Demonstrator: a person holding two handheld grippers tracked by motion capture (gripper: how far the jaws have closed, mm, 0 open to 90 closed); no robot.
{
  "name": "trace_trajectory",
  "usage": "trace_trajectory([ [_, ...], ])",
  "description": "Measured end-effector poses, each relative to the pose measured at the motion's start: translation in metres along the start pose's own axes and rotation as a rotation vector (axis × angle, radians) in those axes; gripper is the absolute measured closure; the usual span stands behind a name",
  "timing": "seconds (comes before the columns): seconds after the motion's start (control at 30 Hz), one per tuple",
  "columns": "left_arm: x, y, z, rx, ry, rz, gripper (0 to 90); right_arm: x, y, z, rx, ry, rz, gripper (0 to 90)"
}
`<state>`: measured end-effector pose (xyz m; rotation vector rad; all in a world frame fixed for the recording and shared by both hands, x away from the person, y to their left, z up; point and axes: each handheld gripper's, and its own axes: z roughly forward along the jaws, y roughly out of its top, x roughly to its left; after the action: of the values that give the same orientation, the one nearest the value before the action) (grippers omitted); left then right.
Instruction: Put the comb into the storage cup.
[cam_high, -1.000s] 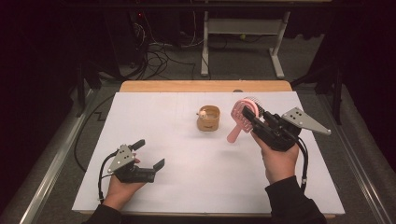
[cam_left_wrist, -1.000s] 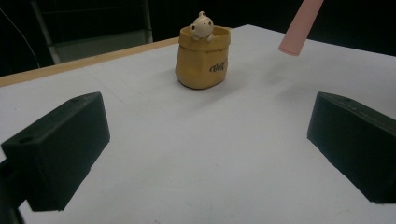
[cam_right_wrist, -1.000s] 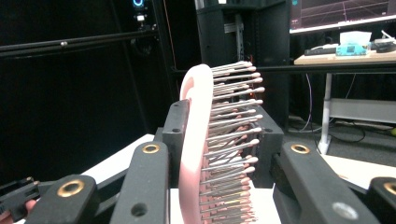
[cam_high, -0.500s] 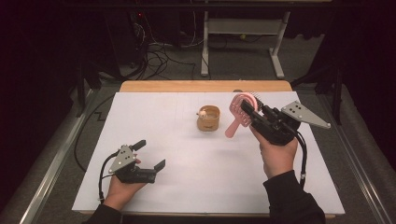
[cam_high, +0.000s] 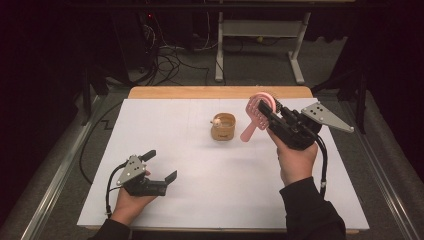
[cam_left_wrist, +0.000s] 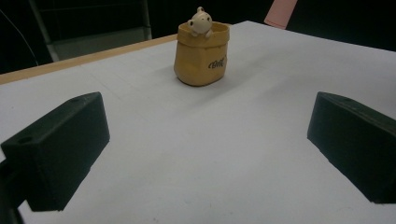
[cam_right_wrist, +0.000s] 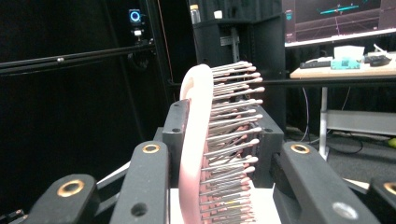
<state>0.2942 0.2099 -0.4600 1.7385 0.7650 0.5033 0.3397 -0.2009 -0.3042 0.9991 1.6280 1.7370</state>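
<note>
My right gripper (cam_high: 268, 108) is raised over the right part of the white table (cam_high: 190, 165) and is shut on the head of a pink hairbrush (cam_high: 256, 111). The brush handle hangs down-left toward a small yellow pot (cam_high: 223, 127) with a little figure on its rim. In the right gripper view the jaws of the right gripper (cam_right_wrist: 223, 127) clamp the hairbrush (cam_right_wrist: 198, 140) by its bristled head. My left gripper (cam_high: 161, 166) rests at the near left, open and empty. In the left gripper view the left gripper (cam_left_wrist: 205, 149) faces the pot (cam_left_wrist: 201, 53).
A wooden strip (cam_high: 220, 92) runs along the table's far edge. Behind it lie floor cables (cam_high: 170, 62) and a white frame's legs (cam_high: 260, 35). Metal rails (cam_high: 60, 170) flank the table. A desk with monitors (cam_right_wrist: 341, 18) stands in the background.
My right gripper has carried the hairbrush slightly up and farther from me. The left gripper has stayed where it was.
</note>
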Motion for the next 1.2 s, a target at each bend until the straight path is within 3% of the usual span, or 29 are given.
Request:
trace_trajectory([
  [0.77, -0.002, 0.0, 0.001, 0.009, -0.013, 0.008, 0.0, -0.001, 0.007, 0.022, -0.036, -0.002, 0.004, 67.2],
  [1.2, 0.0, 0.0, -0.002, -0.003, -0.009, 0.0, 0.0, -0.003, 0.002, 0.053, -0.027, 0.009, 0.007, 67.2],
])
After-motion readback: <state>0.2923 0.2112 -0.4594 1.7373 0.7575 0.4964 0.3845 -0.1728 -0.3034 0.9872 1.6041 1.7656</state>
